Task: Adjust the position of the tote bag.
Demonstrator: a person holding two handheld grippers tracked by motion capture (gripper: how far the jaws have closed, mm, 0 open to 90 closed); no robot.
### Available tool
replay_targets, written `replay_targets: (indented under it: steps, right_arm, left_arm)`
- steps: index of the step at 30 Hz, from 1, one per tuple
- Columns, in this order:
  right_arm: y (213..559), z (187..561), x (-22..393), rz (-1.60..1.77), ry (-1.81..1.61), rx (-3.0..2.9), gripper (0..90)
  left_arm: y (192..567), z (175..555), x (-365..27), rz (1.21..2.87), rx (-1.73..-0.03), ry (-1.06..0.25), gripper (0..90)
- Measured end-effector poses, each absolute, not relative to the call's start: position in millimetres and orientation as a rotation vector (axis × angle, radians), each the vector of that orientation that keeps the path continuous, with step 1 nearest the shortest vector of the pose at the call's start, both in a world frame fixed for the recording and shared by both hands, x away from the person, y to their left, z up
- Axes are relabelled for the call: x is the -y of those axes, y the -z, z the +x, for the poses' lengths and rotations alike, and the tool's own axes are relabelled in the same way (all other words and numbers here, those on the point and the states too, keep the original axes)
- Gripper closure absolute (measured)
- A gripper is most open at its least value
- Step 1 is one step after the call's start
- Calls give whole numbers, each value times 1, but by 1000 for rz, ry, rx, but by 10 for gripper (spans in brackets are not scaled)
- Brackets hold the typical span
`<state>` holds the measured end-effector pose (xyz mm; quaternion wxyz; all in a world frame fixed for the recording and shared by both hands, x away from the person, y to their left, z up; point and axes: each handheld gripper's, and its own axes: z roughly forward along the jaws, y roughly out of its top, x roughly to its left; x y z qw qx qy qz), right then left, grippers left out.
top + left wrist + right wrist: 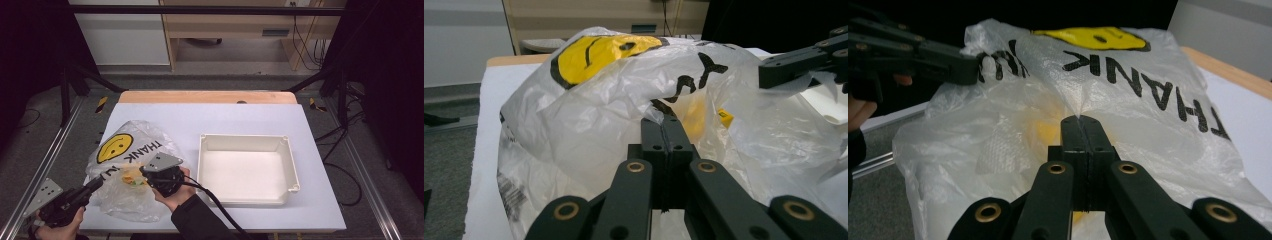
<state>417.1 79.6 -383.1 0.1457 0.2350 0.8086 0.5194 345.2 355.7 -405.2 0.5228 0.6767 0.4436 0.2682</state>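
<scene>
A thin plastic bag (pixel 132 167) printed with a yellow smiley face (pixel 114 147) and the words "THANK YOU" lay at the near left of the table (pixel 320 200), beside an empty white tray (pixel 295 172). The left gripper (pixel 663 122) and the right gripper (pixel 1080 120) each had their jaws pinched shut on the film from opposite sides, the right nearer the tray. Something yellow showed through inside.

The high view looks forward and down from above the table's (pixel 320 150) near edge, taking in its whole top. Each gripper view rides low behind its own jaws, close against the bag (pixel 589 115), one from each side. All three share the bag (pixel 125 145); each gripper view also catches the other gripper
</scene>
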Motion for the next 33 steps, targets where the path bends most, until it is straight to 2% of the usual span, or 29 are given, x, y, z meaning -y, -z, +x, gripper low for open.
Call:
replay_targets:
  steps: [12,19,23,27,30,33]
  right_arm:
    - [372,427,-95,694,-1511,-2279,900]
    - [371,426,-94,695,-1505,-2271,900]
    - [370,426,-93,698,-1509,-2267,900]
    - [371,425,-94,695,-1517,-2266,900]
    - [370,425,-94,692,-1528,-2263,900]
    - [368,424,-95,686,-1540,-2262,900]
  left_arm:
    - [410,359,-358,1620,-1111,-664,889]
    - [400,345,-362,1571,-1125,-699,564]
    - [387,335,-361,1545,-1095,-704,497]
    - [384,335,-344,1621,-1056,-684,457]
    - [391,342,-327,1711,-1045,-688,446]
    - [393,348,-322,1733,-1047,-676,444]
